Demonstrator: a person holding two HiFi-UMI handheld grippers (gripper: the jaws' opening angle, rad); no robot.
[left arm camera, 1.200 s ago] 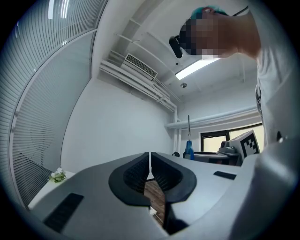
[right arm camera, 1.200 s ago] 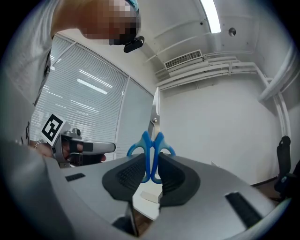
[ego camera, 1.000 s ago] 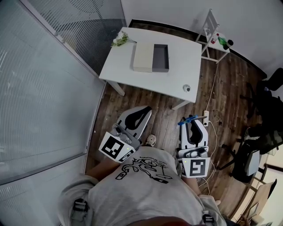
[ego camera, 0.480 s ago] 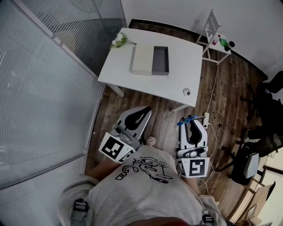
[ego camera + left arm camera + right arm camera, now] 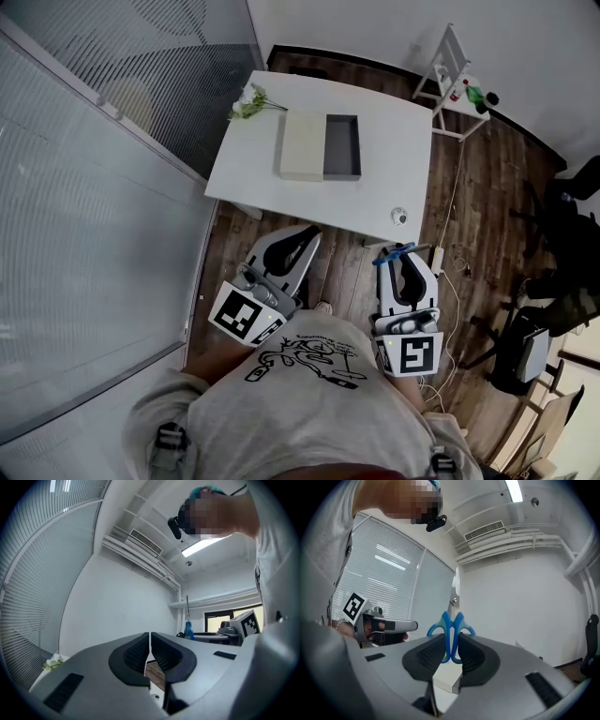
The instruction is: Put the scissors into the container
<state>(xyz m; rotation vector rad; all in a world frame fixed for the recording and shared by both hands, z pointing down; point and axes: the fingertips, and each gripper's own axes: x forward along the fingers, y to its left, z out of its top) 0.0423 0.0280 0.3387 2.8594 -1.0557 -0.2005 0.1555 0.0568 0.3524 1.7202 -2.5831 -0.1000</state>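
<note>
My right gripper point(image 5: 401, 260) point(image 5: 451, 651) is shut on blue-handled scissors point(image 5: 451, 626). Their handles are clamped between the pads and the steel blades point upward. In the head view the blue handles point(image 5: 395, 253) show at the jaw tips, just short of the table's near edge. The container, a grey open box point(image 5: 342, 147), lies on the white table point(image 5: 375, 178) with a cream lid point(image 5: 302, 145) against its left side. My left gripper point(image 5: 298, 240) point(image 5: 150, 651) is shut with nothing between its jaws, held beside the right one in front of the person's body.
A sprig of white flowers point(image 5: 246, 103) lies at the table's far left corner. A small round object point(image 5: 400, 217) sits near its front right edge. A white rack point(image 5: 448, 66) stands beyond the table, with cables on the wooden floor and dark chairs point(image 5: 562, 234) at right. A glass wall runs along the left.
The table has come nearer in the head view; both grippers now sit close to its front edge. The scissors stay clamped the same way.
</note>
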